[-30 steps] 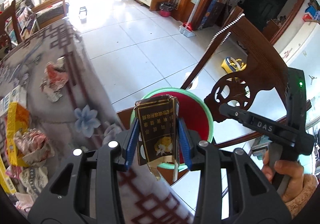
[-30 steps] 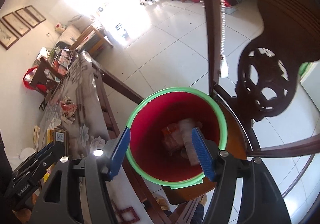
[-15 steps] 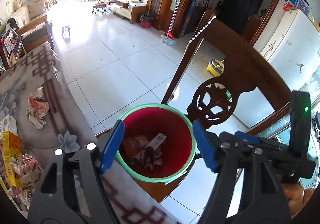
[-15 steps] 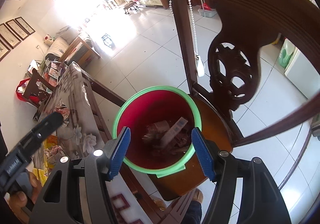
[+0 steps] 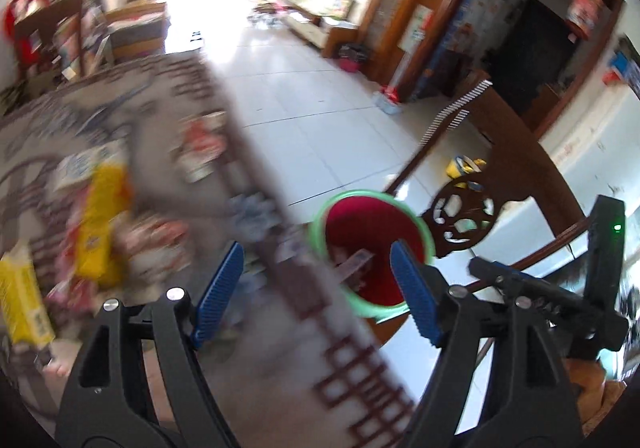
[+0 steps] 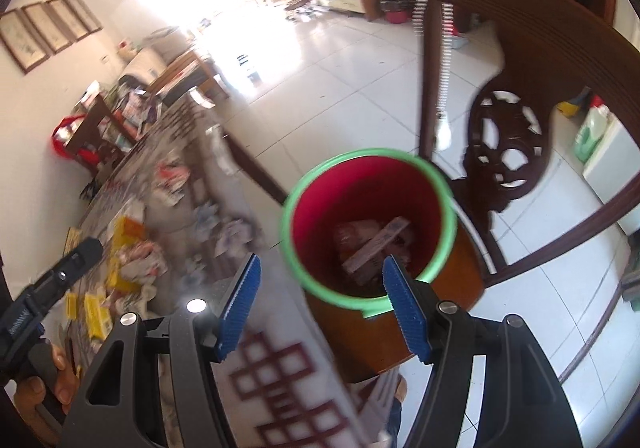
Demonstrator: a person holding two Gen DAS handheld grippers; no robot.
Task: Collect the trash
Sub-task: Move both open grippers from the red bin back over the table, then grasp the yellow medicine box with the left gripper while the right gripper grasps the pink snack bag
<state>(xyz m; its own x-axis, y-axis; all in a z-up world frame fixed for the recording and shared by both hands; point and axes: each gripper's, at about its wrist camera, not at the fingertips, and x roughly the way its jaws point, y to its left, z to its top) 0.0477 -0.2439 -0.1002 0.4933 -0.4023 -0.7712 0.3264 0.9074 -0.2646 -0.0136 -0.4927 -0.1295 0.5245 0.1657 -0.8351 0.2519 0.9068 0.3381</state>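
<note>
Two handheld grippers hang above the edge of a cloth-covered table (image 5: pixel 248 388), both tilted downward. The landmark is the red bin (image 6: pixel 368 224) with a green rim, which stands on the seat of a dark carved wooden chair (image 6: pixel 508 144) just beside the table edge.

Left gripper (image 5: pixel 316 288): its blue-padded jaws are opening, and nothing lies between them. In its view the bin (image 5: pixel 372 244) sits between and just beyond the fingertips, and the table edge runs under the left finger.

Right gripper (image 6: pixel 320 304): jaws spread apart and empty. The bin rim shows just beyond its right fingertip.

Trash inside the bin: crumpled wrappers and a flat carton (image 6: pixel 376 244) lying tilted across them.

Trash outside the bin: on the table, on the side away from the chair, lie a yellow packet (image 5: pixel 100 224), a red-and-white wrapper (image 5: pixel 200 152) and more crumpled paper. Motion blur hides their details.

A hand (image 6: pixel 52 380) grips the left tool's handle at the lower left of the right wrist view.
</note>
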